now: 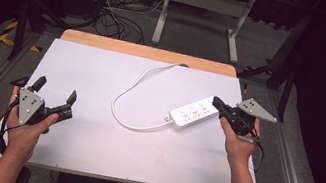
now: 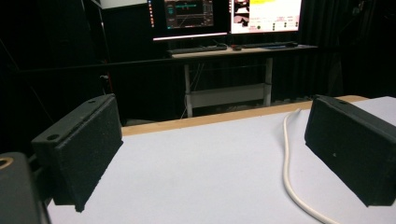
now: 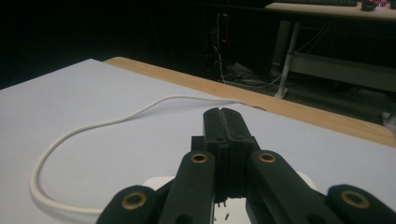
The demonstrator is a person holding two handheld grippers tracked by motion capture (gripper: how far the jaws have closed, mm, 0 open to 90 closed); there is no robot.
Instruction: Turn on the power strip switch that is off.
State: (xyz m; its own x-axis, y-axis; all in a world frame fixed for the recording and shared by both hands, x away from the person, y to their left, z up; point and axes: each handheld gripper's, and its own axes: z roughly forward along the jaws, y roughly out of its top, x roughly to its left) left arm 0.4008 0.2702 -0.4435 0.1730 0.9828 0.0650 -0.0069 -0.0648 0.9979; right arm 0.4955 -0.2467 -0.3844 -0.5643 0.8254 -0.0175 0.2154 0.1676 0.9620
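Lying slantwise near the desk's (image 1: 88,159) right edge, white power strip (image 1: 194,111), long axis pointing straight at the clenched, empty right hand-held gripper (image 1: 215,101) hovering over its far end; left hand-held gripper (image 1: 56,89) released, well apart.

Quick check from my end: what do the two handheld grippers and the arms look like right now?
Both are black. The left gripper has flat rectangular pads with a rough texture, a grey three-cornered plate dotted with holes, and a black cable trailing off. The right gripper carries a matching grey plate; its linkage arms show brass-coloured pivot rings. Forearms are bare, no sleeves.
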